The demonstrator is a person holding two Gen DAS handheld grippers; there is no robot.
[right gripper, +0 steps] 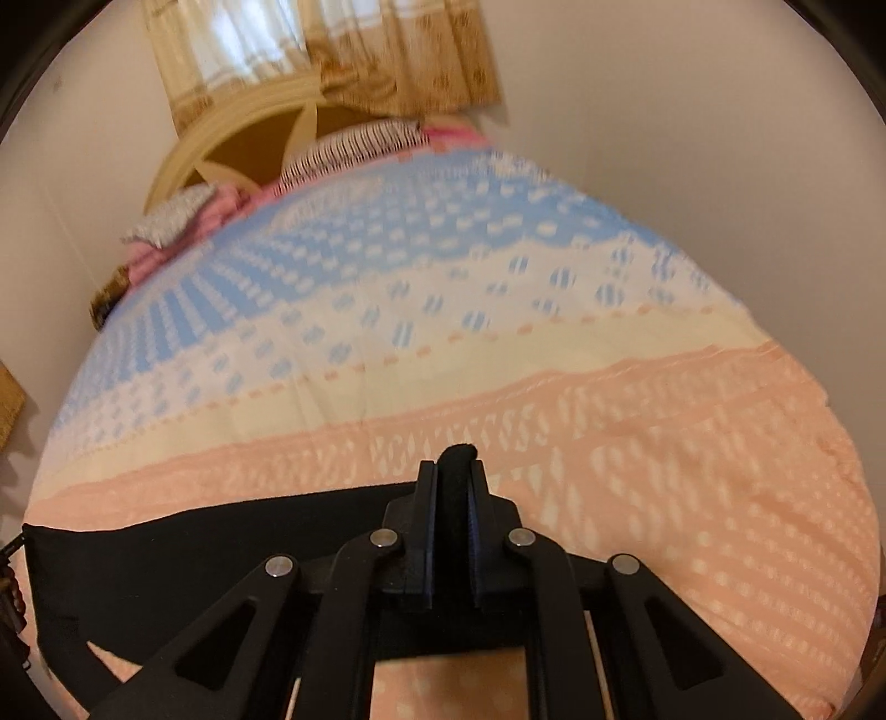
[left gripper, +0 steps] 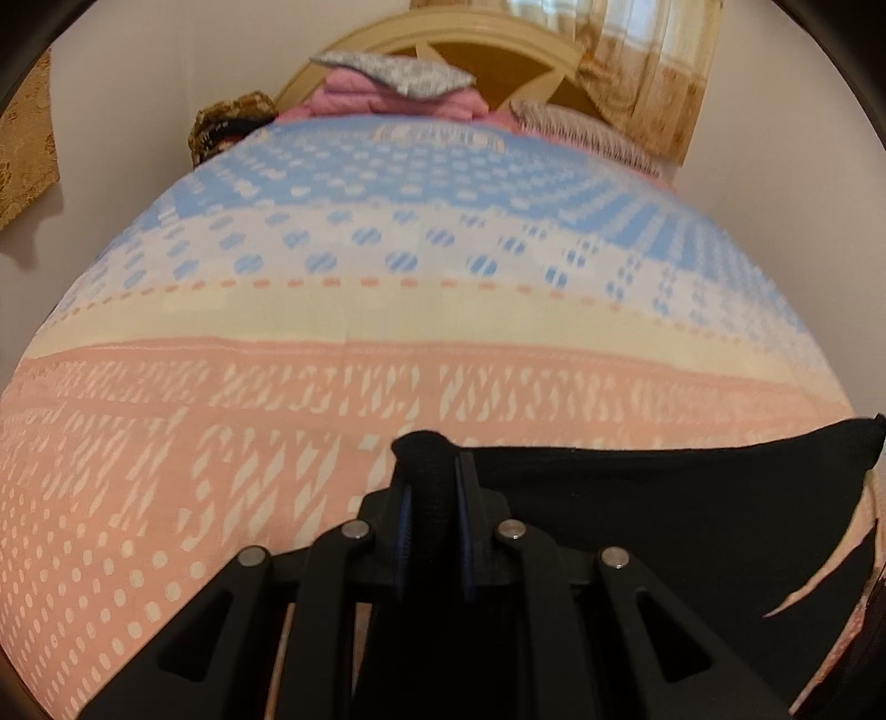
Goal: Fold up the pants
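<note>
While both of my grippers point down toward the bedspread [left gripper: 387, 310], each one has a pinch of the black pants [left gripper: 692, 515] between its fingers. On my left gripper [left gripper: 431, 487] the jaws stand nearly together, with a rolled bunch of the dark cloth clamped between the blue pads and poking out past the fingertips. From that pinch the pants stretch away to the right as one broad black sheet, held just above the peach band of the bedspread, their far corner reaching the edge of the view.

My right gripper [right gripper: 455, 487] is closed down the same way, its fingers squeezed on a small fold of the pants that sticks up beyond the tips. From there the fabric runs off to the left in a long dark strip over the same peach band, with a looser flap hanging lower toward the near edge of the bedspread.

Beyond the peach band come cream and then blue-patterned bands of the bedspread. At its far end lie a pink folded blanket [left gripper: 387, 97] and a striped pillow [left gripper: 576, 124], against the curved headboard [left gripper: 498, 33].
</note>
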